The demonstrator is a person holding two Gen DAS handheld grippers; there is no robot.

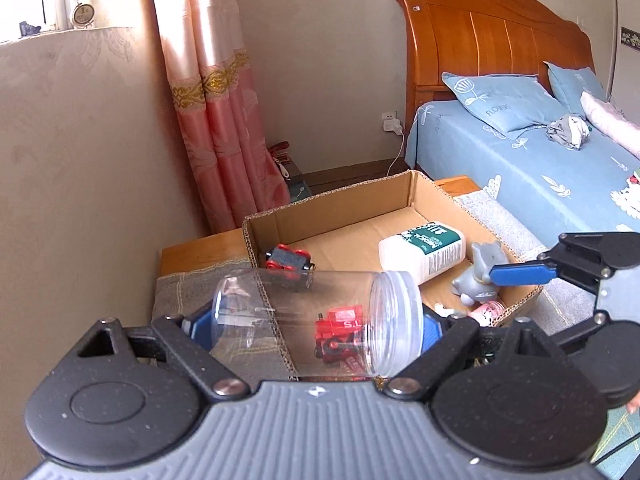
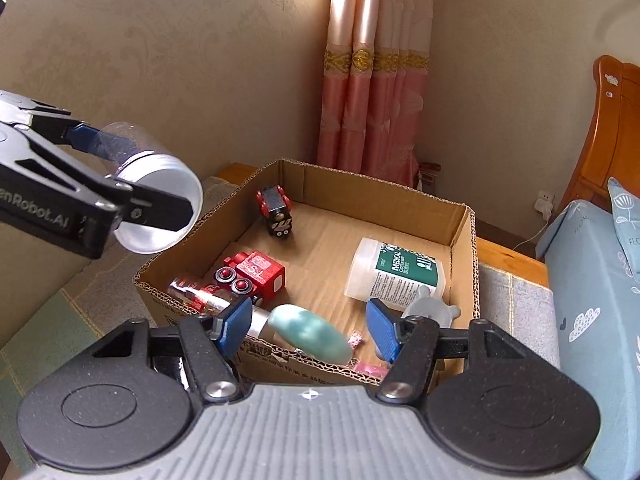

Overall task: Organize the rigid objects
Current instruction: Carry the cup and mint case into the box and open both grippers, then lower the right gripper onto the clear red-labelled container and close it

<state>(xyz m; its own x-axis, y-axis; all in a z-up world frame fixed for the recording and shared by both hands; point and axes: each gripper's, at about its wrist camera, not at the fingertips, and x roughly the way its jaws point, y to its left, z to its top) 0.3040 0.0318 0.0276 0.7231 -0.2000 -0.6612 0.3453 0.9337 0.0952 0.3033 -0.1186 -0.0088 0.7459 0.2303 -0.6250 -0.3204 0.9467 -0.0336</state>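
The left hand-held gripper [image 1: 318, 326] is clamping a clear plastic jar [image 1: 316, 320] crosswise between its blue pads, one pad on the closed base and the other at the open threaded mouth, so the jar's long axis is running from pad to pad. It is hanging over the near left corner of the open brown cardboard box [image 2: 464, 240], mouth turned toward the right hand-held gripper [image 2: 308, 330], as the right wrist view shows.

The right hand-held gripper is standing wide open over the box's near wall, gripping nothing. A blurred pale-green rounded object on a silver stem [image 2: 308, 330] is lying between its pads but touching neither. Inside the box are lying a red toy train block [image 2: 256, 276], a black and red toy wagon [image 2: 276, 210], a white bottle with a green label [image 2: 394, 272] and a grey animal figurine [image 1: 480, 274].

Judging by this, the jar is probably going into the box, almost directly below the left hand-held gripper.
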